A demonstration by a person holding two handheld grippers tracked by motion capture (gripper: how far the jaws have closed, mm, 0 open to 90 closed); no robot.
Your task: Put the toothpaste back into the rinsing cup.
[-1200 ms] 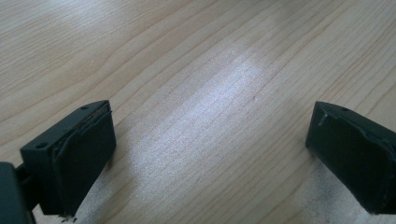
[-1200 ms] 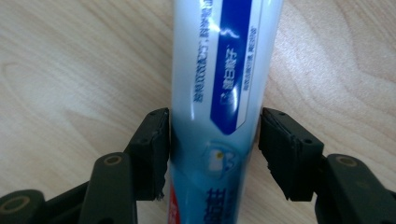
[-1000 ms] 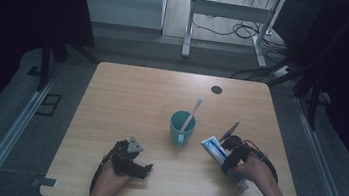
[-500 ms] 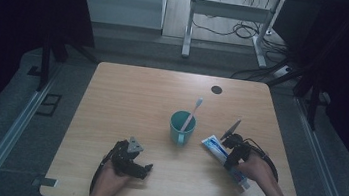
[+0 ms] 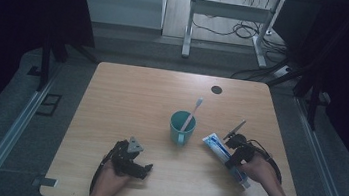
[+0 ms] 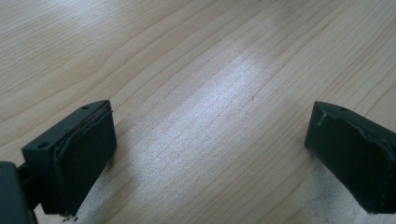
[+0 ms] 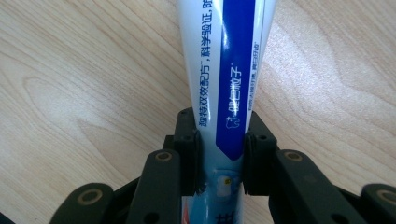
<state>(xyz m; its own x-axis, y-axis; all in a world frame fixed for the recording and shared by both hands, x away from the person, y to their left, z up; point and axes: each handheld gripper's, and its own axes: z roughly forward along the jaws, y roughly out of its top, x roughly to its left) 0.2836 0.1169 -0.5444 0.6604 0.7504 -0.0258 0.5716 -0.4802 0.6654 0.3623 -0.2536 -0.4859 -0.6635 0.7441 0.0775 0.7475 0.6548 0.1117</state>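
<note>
— Since the earlier frame, the right gripper [image 7: 219, 158] has just been closing; its fingers [image 7: 189, 161] now clamp the toothpaste tube [image 7: 224, 70], flat on the worktop [image 5: 127, 97] right of the cup [image 5: 182, 125].

— Clamped near one end, it may sag or slip when lifted. Contact pressure is hard to judge. The left gripper [image 6: 208, 154] rests open, empty.

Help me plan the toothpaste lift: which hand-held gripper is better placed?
Right: the right hand-held gripper already clamps the toothpaste tube; the left hand-held gripper sits open over bare table.
</note>
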